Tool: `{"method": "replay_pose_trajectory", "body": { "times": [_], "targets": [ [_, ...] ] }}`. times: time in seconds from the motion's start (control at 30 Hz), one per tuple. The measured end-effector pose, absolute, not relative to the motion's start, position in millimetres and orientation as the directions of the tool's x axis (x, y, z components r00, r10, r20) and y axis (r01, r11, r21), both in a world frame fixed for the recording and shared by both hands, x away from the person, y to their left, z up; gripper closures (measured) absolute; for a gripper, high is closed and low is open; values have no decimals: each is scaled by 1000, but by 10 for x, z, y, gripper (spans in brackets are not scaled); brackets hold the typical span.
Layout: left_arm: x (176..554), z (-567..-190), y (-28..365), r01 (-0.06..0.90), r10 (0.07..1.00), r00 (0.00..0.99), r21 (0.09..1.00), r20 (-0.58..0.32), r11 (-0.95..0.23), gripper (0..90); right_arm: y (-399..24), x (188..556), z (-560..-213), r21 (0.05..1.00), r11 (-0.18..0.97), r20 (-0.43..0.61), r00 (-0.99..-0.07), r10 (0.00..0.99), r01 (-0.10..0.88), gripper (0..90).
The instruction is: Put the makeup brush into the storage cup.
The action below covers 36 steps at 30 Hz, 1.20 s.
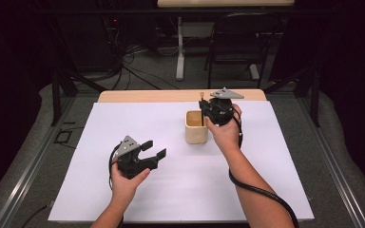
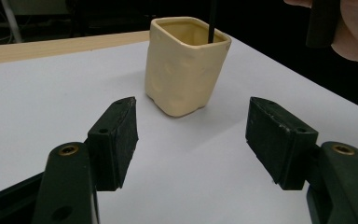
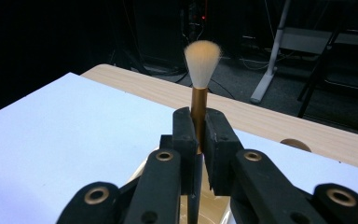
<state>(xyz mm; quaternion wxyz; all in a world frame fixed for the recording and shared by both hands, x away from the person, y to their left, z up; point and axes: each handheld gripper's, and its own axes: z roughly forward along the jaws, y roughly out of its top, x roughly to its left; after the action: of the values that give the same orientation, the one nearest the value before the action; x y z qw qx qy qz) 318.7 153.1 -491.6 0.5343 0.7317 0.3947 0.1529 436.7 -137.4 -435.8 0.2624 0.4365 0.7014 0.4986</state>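
A cream square cup (image 1: 196, 127) stands on the white sheet (image 1: 123, 123); the left gripper view shows the cup (image 2: 184, 70) just ahead. A brush (image 1: 202, 109) stands upright with its pale bristles on top and its dark handle reaching down into the cup. My right gripper (image 1: 205, 108) is shut on the brush (image 3: 199, 95) at its gold ferrule, right over the cup's far right side. My left gripper (image 1: 153, 149) hovers low over the sheet, left of and nearer than the cup, jaws open with nothing between them (image 2: 191, 140).
The white sheet covers a wooden table (image 1: 138, 95) whose far edge shows behind the cup. Beyond it stand a black folding chair (image 1: 240, 42) and a table leg (image 1: 179, 52) on the floor. Metal rails (image 1: 33, 166) run along both sides.
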Motion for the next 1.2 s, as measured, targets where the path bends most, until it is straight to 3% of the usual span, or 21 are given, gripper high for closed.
{"method": "replay_pose_trajectory", "body": {
  "times": [1.2],
  "targets": [
    [3189, -4919, 1532, 413, 741, 641, 903, -200, -114, 346, -1327, 4387, -4539, 909, 143, 72, -486, 871, 391, 839]
  ]
}}
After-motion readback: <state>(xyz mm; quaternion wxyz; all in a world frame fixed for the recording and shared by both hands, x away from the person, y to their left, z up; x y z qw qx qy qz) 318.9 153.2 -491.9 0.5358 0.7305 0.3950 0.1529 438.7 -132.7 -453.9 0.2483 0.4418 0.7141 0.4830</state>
